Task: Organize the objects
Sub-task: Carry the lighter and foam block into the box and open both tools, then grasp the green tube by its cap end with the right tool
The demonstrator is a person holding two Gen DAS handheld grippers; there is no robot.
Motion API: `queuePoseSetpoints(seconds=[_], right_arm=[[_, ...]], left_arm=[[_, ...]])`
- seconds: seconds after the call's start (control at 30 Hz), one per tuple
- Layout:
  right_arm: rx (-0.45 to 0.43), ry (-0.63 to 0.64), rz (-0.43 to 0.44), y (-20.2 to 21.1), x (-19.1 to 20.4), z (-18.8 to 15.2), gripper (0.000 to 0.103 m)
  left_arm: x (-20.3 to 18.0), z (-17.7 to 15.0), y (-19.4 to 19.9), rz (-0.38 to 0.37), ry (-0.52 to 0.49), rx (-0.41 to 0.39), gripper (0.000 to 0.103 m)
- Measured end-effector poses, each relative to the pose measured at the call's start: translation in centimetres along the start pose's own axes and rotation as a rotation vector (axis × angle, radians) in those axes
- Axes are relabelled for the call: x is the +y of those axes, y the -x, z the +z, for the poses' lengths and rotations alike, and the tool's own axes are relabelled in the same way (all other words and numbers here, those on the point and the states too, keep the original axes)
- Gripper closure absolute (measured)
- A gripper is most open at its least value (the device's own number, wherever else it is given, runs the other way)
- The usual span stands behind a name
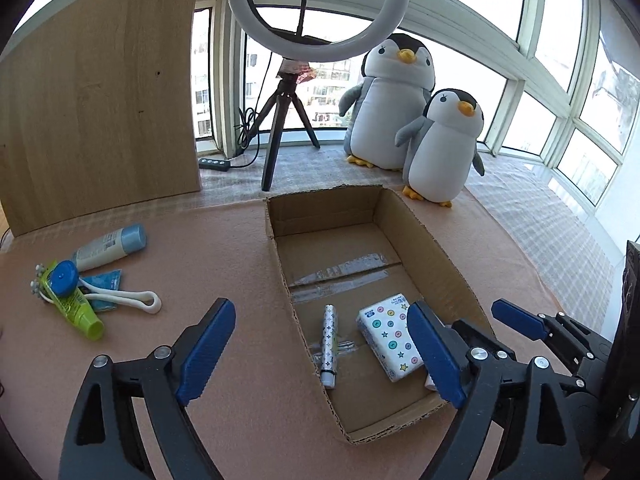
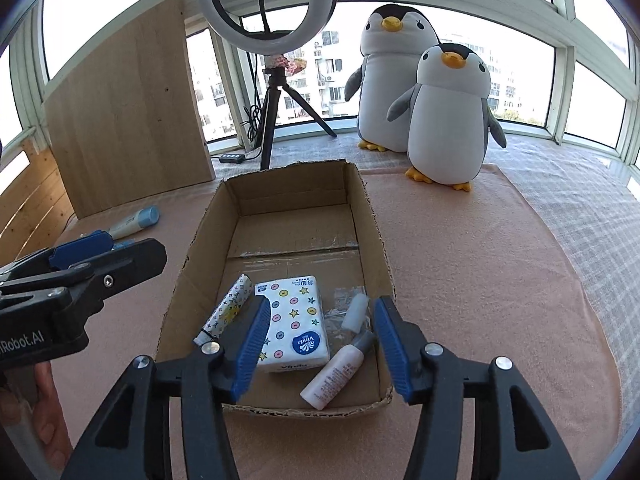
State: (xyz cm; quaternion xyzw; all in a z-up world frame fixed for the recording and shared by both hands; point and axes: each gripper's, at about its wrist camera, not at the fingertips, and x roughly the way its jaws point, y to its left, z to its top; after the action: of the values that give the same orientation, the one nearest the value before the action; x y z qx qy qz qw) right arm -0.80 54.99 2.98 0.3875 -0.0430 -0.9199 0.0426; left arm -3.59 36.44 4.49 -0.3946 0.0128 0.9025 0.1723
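Both grippers hang wide open, empty: left gripper (image 1: 320, 356), right gripper (image 2: 320, 340) over the cardboard box (image 1: 436, 240). At nine o'clock lies the green tube (image 1: 76, 306), probably light, squashy, slippery; best pinched mid-body.

Both claws stand spread wide and hold nothing, the left claw (image 1: 320, 354) and the right claw (image 2: 322, 346) side by side, each pointing forward and tilted downward, with bare fingers (image 2: 50, 432) of the person's left hand wrapped around the left claw's handle.
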Motion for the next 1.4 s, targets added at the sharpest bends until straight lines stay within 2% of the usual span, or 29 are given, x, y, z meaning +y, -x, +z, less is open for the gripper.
queuePoseSetpoints(seconds=[0.17,0.37,0.57,0.87,0.9,0.97,1.0,1.17,1.27,1.4], right_arm=[[0.012,-0.002,0.001,0.1,1.1,-0.5,0.053],[0.003,0.029,0.019,0.2,4.6,-0.1,0.053],[0.008,0.09,0.065,-0.4,10.4,0.1,0.053],[0.05,0.223,0.165,-1.8,21.3,-0.5,0.051],[0.056,0.242,0.175,-2.2,22.6,-0.5,0.05],[0.069,0.3,0.204,-3.4,25.4,-0.7,0.038],[0.083,0.344,0.215,-4.4,26.8,-0.9,0.036],[0.135,0.555,0.186,-10.5,32.3,-0.3,0.036],[0.132,0.613,0.173,-13.0,34.0,0.7,0.036],[0.176,0.678,0.201,-15.7,35.8,1.2,0.036]], left_arm=[[2.6,-0.9,1.0,0.022,0.026,0.016,0.012],[6.4,-3.3,2.6,0.045,0.054,0.038,0.012],[12.4,-5.2,5.5,0.095,0.116,0.019,0.011],[23.1,-8.3,9.7,0.175,0.253,-0.003,0.01],[24.3,-8.9,10.3,0.18,0.272,-0.008,0.01],[26.7,-10.1,11.3,0.204,0.308,-0.008,0.01],[27.8,-10.7,11.7,0.214,0.328,-0.006,0.01],[32.8,-14.7,14.5,0.236,0.416,-0.015,0.01],[35.1,-17.3,16.0,0.262,0.47,-0.011,0.01],[37.5,-20.1,17.6,0.296,0.548,-0.01,0.01]])
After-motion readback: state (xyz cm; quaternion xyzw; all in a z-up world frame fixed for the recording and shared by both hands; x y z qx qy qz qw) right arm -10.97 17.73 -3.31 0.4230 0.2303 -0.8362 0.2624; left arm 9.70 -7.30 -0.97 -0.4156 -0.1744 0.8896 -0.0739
